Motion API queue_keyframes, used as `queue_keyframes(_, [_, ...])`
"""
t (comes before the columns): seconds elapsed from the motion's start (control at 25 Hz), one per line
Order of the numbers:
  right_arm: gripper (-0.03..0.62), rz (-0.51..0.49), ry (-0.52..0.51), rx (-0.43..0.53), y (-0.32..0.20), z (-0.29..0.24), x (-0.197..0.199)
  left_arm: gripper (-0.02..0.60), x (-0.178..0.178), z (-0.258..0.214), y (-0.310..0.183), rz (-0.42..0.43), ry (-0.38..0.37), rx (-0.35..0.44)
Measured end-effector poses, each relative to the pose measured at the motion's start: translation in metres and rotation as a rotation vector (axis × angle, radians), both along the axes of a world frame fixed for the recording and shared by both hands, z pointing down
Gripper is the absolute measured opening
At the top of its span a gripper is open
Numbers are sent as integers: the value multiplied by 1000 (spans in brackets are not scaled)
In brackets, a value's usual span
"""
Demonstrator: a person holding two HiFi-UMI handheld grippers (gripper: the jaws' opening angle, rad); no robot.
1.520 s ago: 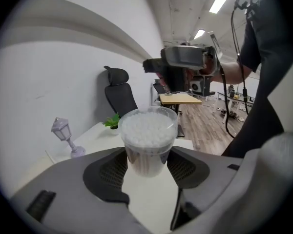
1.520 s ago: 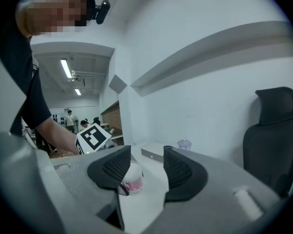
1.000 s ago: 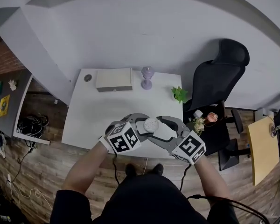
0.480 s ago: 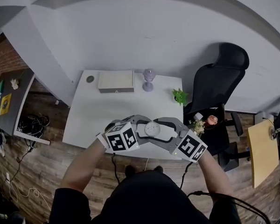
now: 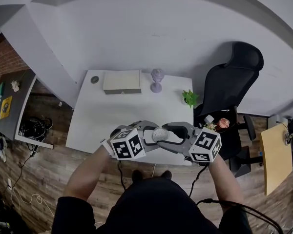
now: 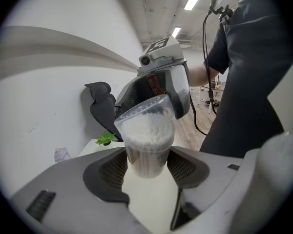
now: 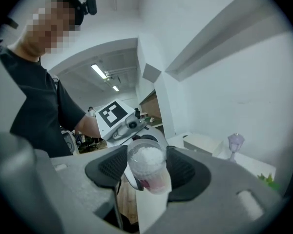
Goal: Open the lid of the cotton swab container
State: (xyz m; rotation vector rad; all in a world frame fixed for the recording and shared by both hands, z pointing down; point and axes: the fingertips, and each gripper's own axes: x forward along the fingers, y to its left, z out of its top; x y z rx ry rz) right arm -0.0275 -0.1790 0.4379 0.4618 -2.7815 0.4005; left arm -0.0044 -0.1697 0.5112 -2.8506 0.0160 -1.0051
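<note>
Two grippers are on the one thing: the cotton swab container (image 6: 147, 135) hangs in the air over the near edge of the white table (image 5: 112, 116), clear of its top. My left gripper (image 6: 147, 172) has its pads clamped on the lower body. My right gripper (image 7: 147, 172) has just been closing its jaws, and the container's upper end now sits between its pads, which look pressed against it. I judge the step to be taking hold of the lid (image 6: 145, 106), which is not yet off. Next I must hold the body steady and twist or pull the upper end away without crushing the thin wall. I cannot make out the seam between lid and body, nor whether it hinges. In the head view the container is only a pale disc among the jaws.
</note>
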Motion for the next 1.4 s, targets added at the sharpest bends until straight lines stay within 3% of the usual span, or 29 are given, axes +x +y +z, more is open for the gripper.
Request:
queue_keyframes(0.32, [249,97,-118,7,-19,-17,14,249,-3,11,-2,-20,4,-31])
queue_keyframes(0.84, [212,239,-148,74,-58,-27,32,249,-4,14,8,-36,10,-31])
queue_keyframes(1.4, [190,307,-121,-16,-81,20,35,249,-8,28,17,-68,-1,-71])
